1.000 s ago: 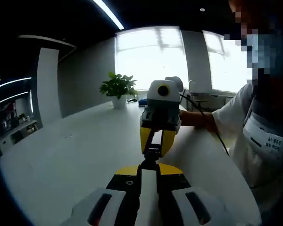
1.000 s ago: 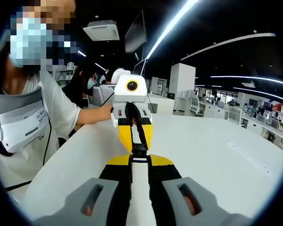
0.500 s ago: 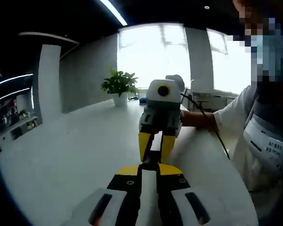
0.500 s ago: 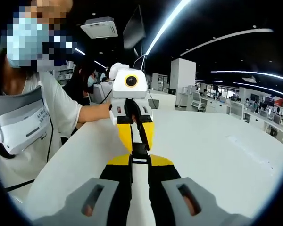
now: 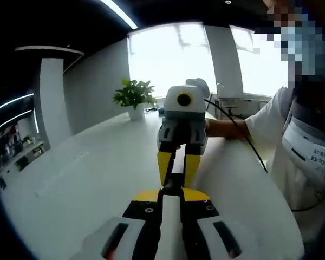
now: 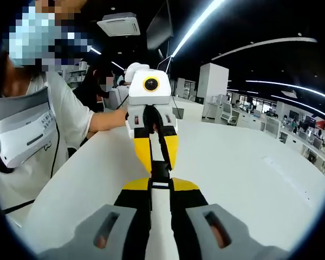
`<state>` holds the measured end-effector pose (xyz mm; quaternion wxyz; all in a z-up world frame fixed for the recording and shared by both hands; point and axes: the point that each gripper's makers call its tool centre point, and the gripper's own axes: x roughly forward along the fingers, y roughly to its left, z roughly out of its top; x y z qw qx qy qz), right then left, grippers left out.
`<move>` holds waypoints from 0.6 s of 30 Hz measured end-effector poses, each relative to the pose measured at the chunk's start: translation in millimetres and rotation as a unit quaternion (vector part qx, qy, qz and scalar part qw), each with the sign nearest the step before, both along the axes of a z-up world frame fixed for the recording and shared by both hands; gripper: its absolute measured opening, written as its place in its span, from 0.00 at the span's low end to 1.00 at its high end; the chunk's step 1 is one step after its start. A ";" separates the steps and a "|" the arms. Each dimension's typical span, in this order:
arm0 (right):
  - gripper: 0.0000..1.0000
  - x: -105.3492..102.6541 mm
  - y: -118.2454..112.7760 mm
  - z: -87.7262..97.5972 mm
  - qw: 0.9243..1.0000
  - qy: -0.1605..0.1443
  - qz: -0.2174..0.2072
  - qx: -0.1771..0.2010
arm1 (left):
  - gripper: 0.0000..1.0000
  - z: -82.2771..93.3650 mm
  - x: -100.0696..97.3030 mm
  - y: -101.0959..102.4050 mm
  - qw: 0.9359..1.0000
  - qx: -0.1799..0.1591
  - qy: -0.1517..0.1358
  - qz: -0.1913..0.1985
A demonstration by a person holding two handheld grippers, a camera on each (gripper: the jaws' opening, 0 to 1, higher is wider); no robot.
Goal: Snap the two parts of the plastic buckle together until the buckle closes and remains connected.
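Above the white table point(image 5: 86, 179), black buckle point(image 5: 172, 186) bridging both grippers, left gripper point(image 5: 171, 194) clenched on one end, right gripper point(image 6: 160, 183) clenched on the other, tips nearly touching.

Both grippers are held above the table point(image 5: 86, 179), tip to tip. In the left gripper view, the left gripper point(image 5: 171, 190) meets the right gripper point(image 5: 176, 162) at the buckle point(image 5: 171, 187) between them. A potted plant point(image 5: 133, 97) stands on the table behind; a person point(image 5: 303, 146) is at right.
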<state>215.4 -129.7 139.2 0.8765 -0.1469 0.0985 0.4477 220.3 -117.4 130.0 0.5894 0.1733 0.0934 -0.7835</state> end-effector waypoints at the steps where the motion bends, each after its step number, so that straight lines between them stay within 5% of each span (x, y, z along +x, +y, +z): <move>1: 0.11 1.2 -0.5 -0.5 1.000 -0.001 -0.003 0.000 | 0.10 -0.3 1.0 0.0 1.000 -0.001 -0.001 0.001; 18: 0.12 6.2 0.9 -1.1 1.000 -0.012 -0.010 0.007 | 0.10 8.5 6.9 0.8 1.000 -0.010 -0.004 0.010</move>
